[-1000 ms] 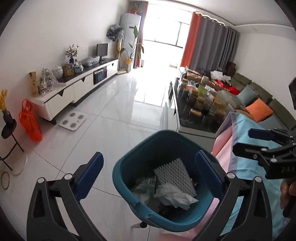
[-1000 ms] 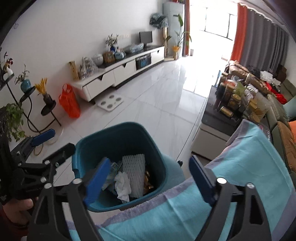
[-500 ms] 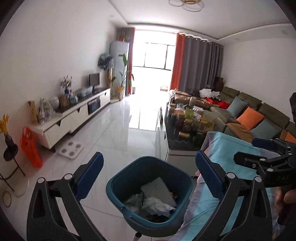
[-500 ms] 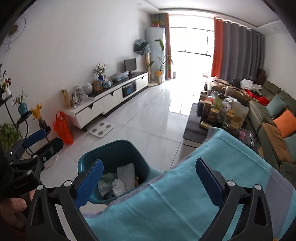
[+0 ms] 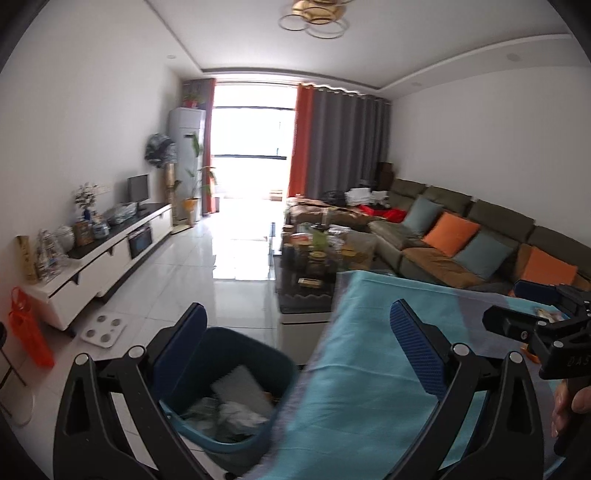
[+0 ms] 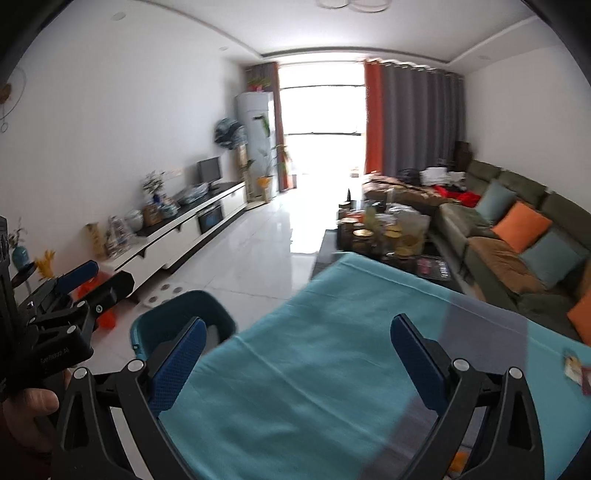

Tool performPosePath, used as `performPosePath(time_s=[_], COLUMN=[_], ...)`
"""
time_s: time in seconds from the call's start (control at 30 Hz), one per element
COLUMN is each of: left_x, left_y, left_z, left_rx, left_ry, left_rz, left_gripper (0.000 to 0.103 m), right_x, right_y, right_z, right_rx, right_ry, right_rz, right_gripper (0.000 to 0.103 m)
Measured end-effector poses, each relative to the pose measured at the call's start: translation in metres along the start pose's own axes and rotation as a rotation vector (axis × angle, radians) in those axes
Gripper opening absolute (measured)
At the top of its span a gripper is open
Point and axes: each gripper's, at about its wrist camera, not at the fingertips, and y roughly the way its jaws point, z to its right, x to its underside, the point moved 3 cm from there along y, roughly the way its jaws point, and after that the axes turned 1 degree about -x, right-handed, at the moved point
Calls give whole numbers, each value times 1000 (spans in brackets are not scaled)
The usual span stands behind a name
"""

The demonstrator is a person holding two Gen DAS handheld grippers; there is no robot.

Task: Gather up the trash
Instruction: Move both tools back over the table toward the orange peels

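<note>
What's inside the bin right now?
The bin holds a white foam sheet and crumpled white paper over other blurred scraps. Its right side and bottom are hidden by the cloth and the trash.

A: Light source? Daylight only, from the far window [image 5: 251, 136]; the pane is blown out to white in both views.

B: Agreed. Glare spills down the tiled floor [image 5: 236, 254] as a bright streak. Walls evenly lit, ceiling lamp [image 5: 314, 18] looks unlit.

A: Blur: the teal cloth [image 6: 314, 362] is smeared along its near edge, and the bin [image 5: 229, 387] with its contents reads soft.

B: The far sofa [image 5: 461, 236] is also slightly soft. The tongs' blue pads [image 5: 417, 350] stay sharp.

A: Distortion: strong fisheye, ceiling lines bow, black vignette in all corners.

B: Shadows faint; dark only under the cabinet [image 6: 184, 236].
</note>
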Motion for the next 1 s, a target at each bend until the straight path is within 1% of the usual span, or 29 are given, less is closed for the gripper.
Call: performPosePath(time_s=[0.07, 0.13, 0.2, 0.4, 0.6, 0.77, 0.87, 1.0], left_x=[2, 5, 9, 22, 38, 52, 59, 70], left_y=[-1, -2, -2, -7, -16, -23, -26, -27], left_z=[17, 31, 46, 91, 135, 168, 186, 207], left_rx=[41, 60, 101, 205, 312, 410, 445, 493], left_ry=[13, 36, 55, 99, 179, 207, 232, 266], left_rz=[-2, 0, -9, -18, -17, -39, -48, -63], left_gripper=[98, 98, 98, 98, 98, 98, 98, 98], right_x=[8, 16, 23, 53, 86, 111, 124, 142], right_y=[-14, -27, -39, -79, -119, -139, -151, -162], right_z=[11, 22, 32, 58, 87, 103, 108, 113], right_rx=[36, 78, 93, 202, 302, 385, 428, 465], right_ry=[20, 34, 56, 119, 203, 259, 276, 309], right_rz=[19, 37, 45, 89, 153, 164, 171, 175], right_gripper=[96, 96, 96, 96, 96, 96, 96, 96])
